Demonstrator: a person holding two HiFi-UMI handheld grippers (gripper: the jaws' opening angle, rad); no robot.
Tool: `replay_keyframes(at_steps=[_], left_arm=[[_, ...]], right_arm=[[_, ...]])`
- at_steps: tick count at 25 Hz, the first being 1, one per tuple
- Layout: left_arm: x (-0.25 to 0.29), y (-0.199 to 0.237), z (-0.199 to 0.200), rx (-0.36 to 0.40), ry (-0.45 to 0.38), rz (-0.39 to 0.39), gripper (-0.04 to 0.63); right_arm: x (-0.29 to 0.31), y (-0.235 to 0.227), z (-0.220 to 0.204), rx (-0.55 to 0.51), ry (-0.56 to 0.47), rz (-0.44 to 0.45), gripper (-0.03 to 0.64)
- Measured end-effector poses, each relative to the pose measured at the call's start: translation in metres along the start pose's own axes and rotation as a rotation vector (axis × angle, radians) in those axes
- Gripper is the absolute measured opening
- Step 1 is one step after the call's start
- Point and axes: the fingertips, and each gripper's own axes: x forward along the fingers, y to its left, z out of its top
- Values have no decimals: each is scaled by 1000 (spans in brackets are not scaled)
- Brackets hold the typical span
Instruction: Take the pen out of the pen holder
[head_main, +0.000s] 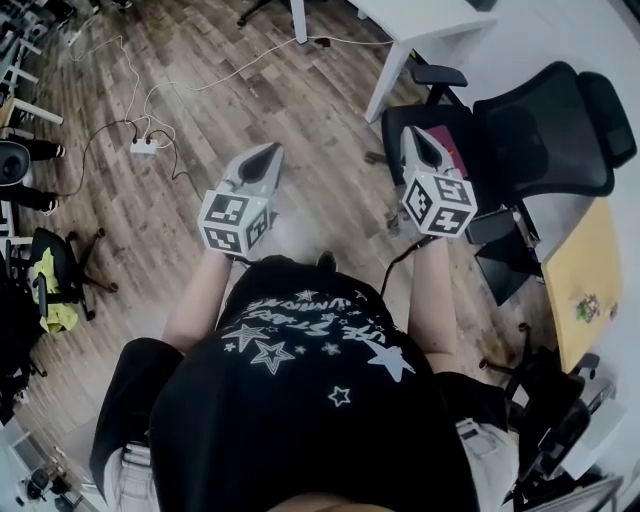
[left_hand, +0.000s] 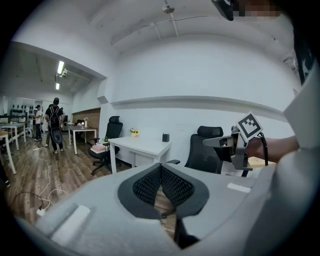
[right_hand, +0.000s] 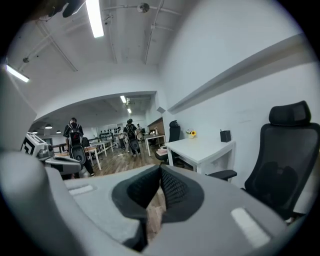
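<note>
pen holder: small dark box on the white desk by the wall, well ahead of you. too small to tell if a pen's in it. yellow flowers near it on the same desk, black chair just beside the desk. your left gripper & right gripper: jaws closed tip to tip, nothing btw them, both up in the air over the wood floor.

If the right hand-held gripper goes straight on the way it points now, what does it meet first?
Probably the chair beside the desk. The shut tips of the right hand-held gripper line up with it. Nothing nearer shows in that line, though depth is unclear.
</note>
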Motion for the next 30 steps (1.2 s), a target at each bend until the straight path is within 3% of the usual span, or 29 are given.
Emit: replay_keyframes(at_steps=[3, 6, 11, 20, 30], left_arm=[[5, -2, 10, -9, -25, 22, 11], [9, 4, 10, -21, -24, 36, 11], [31, 24, 9, -22, -17, 35, 11], [145, 118, 23, -43, -11, -21, 11], [290, 226, 73, -7, 19, -183, 11]], right_arm=[[3, -7, 6, 26, -48, 20, 5], [15, -8, 3, 25, -35, 48, 159], [46, -23, -5, 51, 9, 29, 261], [157, -60, 11, 42, 59, -66, 281], [295, -102, 68, 76, 67, -228, 281]])
